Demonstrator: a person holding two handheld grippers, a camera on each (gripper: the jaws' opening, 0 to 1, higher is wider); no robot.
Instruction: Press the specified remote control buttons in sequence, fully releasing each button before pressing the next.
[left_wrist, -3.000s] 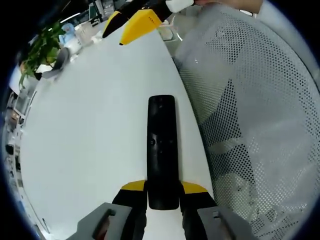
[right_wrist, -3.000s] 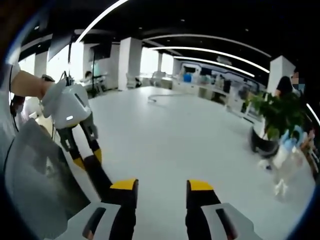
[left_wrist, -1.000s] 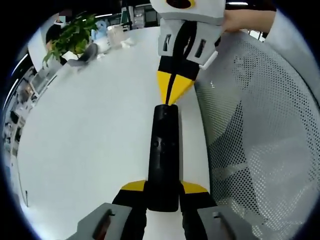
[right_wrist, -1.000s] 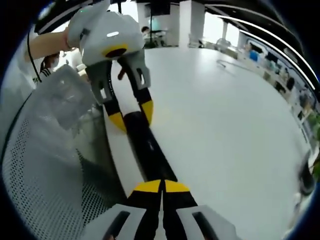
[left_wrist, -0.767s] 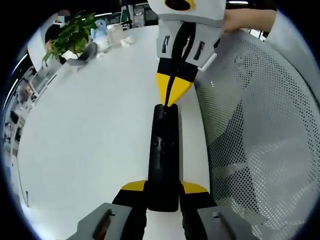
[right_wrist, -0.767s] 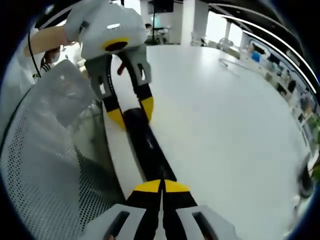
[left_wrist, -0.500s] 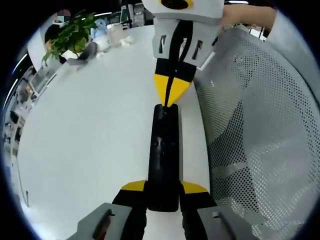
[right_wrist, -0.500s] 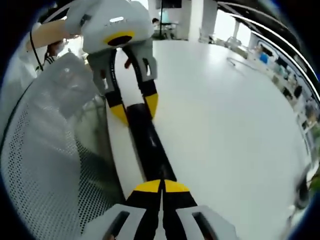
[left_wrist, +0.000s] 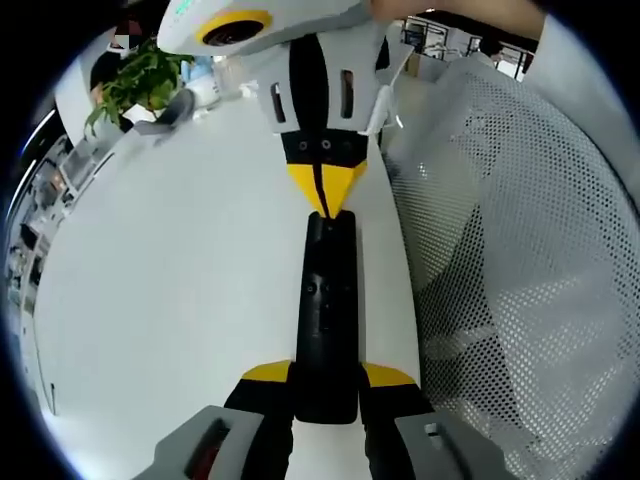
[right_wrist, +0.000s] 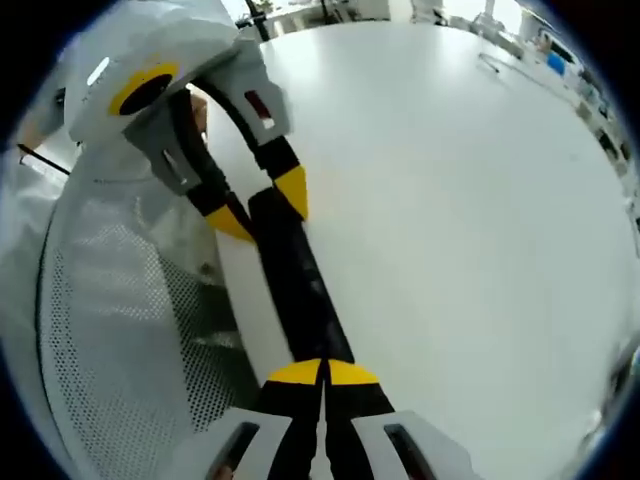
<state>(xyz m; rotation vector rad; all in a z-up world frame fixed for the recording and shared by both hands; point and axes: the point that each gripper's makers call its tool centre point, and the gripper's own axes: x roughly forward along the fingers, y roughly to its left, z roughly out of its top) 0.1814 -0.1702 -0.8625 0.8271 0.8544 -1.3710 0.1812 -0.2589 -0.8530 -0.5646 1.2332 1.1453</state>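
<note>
The black remote control (left_wrist: 327, 310) is being gripped at its near end by the left tool (left_wrist: 326, 385), over the white desk (left_wrist: 160, 290). Its far end is being met by the right tool (left_wrist: 322, 195), whose yellow tips are pinched together.

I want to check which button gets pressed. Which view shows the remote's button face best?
The left gripper view: the remote runs lengthwise up the picture, its button face toward the camera, with the right tool's shut tips at its far end. The right gripper view shows the remote at a slant, buttons indistinct.
</note>
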